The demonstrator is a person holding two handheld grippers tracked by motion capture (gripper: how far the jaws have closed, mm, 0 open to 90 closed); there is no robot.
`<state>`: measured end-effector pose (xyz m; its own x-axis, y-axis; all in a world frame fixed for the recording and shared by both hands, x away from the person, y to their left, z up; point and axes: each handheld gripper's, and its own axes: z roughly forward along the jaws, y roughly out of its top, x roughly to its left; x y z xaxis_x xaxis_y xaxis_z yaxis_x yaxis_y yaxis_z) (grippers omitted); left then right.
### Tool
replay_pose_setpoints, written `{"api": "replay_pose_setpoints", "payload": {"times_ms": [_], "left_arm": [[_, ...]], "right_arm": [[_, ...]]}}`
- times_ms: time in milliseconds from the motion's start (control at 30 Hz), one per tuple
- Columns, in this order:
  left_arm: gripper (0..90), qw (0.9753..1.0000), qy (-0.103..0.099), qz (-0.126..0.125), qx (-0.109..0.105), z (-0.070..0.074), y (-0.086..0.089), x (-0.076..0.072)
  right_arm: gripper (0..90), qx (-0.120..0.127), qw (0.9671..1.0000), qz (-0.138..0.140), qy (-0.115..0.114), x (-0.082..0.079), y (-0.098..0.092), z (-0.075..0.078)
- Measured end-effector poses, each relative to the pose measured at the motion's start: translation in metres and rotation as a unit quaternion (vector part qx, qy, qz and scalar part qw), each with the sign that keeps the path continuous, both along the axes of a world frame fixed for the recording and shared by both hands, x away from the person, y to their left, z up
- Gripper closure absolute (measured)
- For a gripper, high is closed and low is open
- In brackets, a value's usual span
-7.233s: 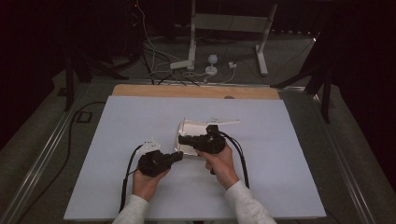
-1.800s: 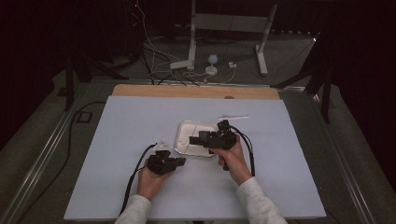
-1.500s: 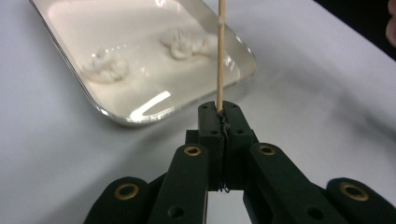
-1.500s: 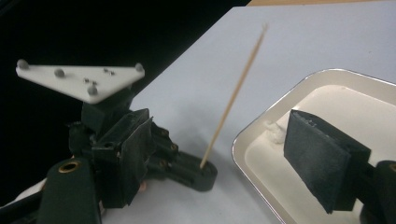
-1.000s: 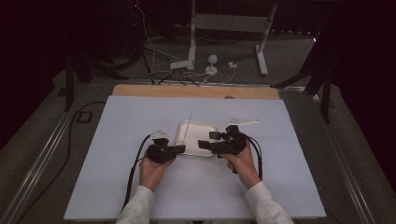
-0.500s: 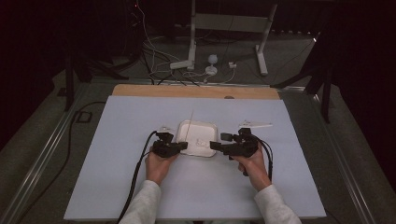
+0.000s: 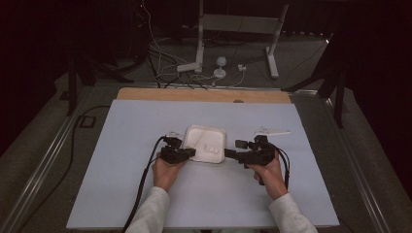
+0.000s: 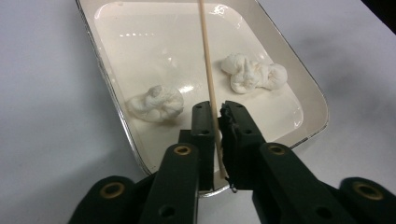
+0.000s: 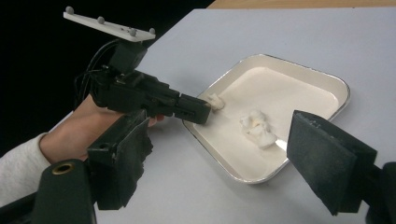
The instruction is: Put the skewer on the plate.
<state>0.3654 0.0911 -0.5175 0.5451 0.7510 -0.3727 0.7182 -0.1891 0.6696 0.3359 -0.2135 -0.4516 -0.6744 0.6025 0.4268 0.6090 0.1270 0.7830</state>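
- High view: both hands have swung apart to flank the shallow white rounded-square ceramic tray (image 7: 205,144), where a second ago they were bunched at its near side; the tray sits mid-sheet on the pale blue paper-covered table (image 7: 121,184), well in from every edge
- The left gripper (image 7: 186,153) now touches the tray's left rim, and the right gripper (image 7: 230,149) has backed off to the right, its tips just clear of the right rim – I read that as the right hand done with its part and the left set to work the stick in the tray
- Left gripper view: jaws clamped on a thin pale wooden skewer (image 8: 208,70), a smooth straight round rod that rises from the pads and crosses over the tray floor toward the far rim
- Two soft, lumpy white dough-like blobs lie on the glossy glazed floor: the left blob (image 8: 156,102) close to the tray wall, the right blob (image 8: 254,74) nearer the middle, the two well apart; wrinkled matt surfaces against the shiny glaze
- Right gripper view: its own black jaws stand wide apart and empty, rough rubbery pads (image 9: 329,158) showing; beyond them the other gripper pokes over the tray rim at the nearer blob, a sleeve behind it
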Motion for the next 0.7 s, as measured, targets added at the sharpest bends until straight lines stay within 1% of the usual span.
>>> {"api": "replay_pose_setpoints", "payload": {"times_ms": [67, 167, 233, 300, 400, 467, 533, 633, 700], "left_arm": [[78.4, 1.0000, -0.002, -0.001, -0.002, 0.001, -0.001, -0.001], [68.3, 0.9999, -0.010, -0.004, -0.005, 0.004, 0.000, -0.003], [61.0, 0.9996, -0.018, -0.007, -0.019, 0.008, 0.002, -0.005], [54.4, 0.9992, -0.025, -0.008, -0.028, 0.012, 0.004, -0.007], [45.2, 0.9981, -0.041, -0.009, -0.044, 0.020, 0.008, -0.010], [39.7, 0.9971, -0.054, -0.009, -0.052, 0.026, 0.011, -0.014], [31.8, 0.9962, -0.066, -0.008, -0.056, 0.032, 0.015, -0.018], [24.7, 0.9944, -0.084, 0.000, -0.065, 0.040, 0.022, -0.023], [19.4, 0.9933, -0.094, 0.005, -0.068, 0.045, 0.028, -0.027]], "right_arm": [[20.6, -0.004, 1.0000, -0.001, -0.001, -0.001, -0.001, 0.000], [20.6, -0.003, 1.0000, -0.003, -0.001, -0.001, -0.003, 0.000], [20.5, -0.003, 1.0000, -0.004, -0.002, -0.001, -0.005, 0.000], [20.4, -0.003, 1.0000, -0.004, -0.001, -0.002, -0.005, -0.001], [20.0, -0.004, 1.0000, -0.004, -0.002, -0.003, -0.006, -0.001], [19.5, -0.004, 1.0000, -0.003, -0.002, -0.003, -0.006, -0.001], [18.7, -0.005, 1.0000, -0.001, -0.001, -0.003, -0.007, -0.002], [17.0, -0.008, 1.0000, -0.001, -0.001, -0.003, -0.007, -0.003], [16.5, -0.008, 1.0000, -0.003, 0.000, -0.004, -0.008, -0.003]]}}
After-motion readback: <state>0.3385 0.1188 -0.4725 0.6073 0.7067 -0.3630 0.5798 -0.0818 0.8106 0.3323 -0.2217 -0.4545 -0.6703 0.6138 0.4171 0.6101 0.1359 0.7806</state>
